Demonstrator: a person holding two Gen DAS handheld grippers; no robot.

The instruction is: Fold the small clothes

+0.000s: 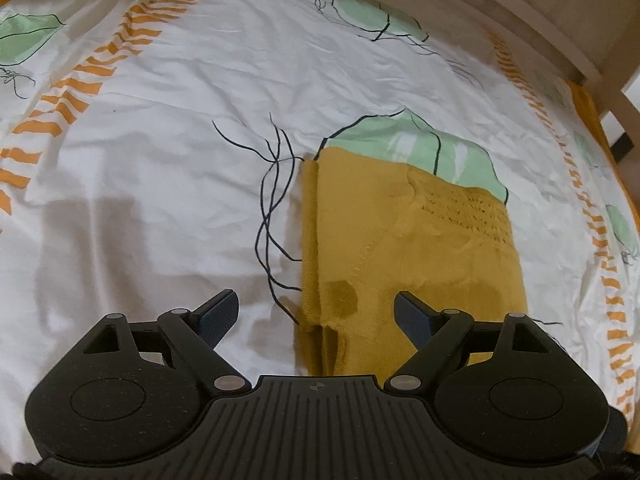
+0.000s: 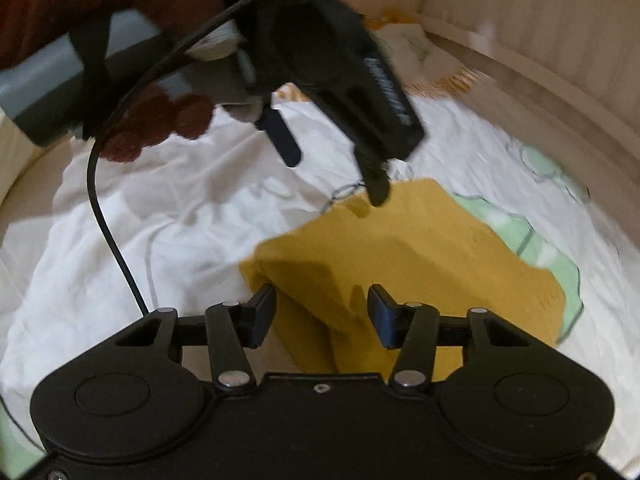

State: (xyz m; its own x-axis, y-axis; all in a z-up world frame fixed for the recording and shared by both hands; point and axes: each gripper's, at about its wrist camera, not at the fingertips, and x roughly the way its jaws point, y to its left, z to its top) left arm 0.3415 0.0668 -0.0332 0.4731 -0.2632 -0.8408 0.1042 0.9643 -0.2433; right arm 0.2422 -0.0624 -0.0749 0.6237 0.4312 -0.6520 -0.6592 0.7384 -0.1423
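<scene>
A mustard-yellow knit garment [image 1: 412, 248] lies folded on the white printed bedsheet [image 1: 180, 160]. My left gripper [image 1: 316, 312] hangs open just above the garment's near left corner, with nothing pinched. In the right wrist view that same left gripper [image 2: 332, 168] is held by a hand in a dark red glove [image 2: 160, 124], one fingertip low over the garment's far corner. My right gripper [image 2: 322, 312] stands open astride a raised fold at the near edge of the garment [image 2: 420, 248]. The cloth bulges between its jaws, and the pads do not visibly squeeze it.
The sheet carries green leaf prints [image 1: 416, 144] and orange striped bands [image 1: 104, 68]. A beige padded bed frame [image 1: 520, 12] curves along the far and right side. A black cable [image 2: 108, 232] trails from the left gripper across the sheet.
</scene>
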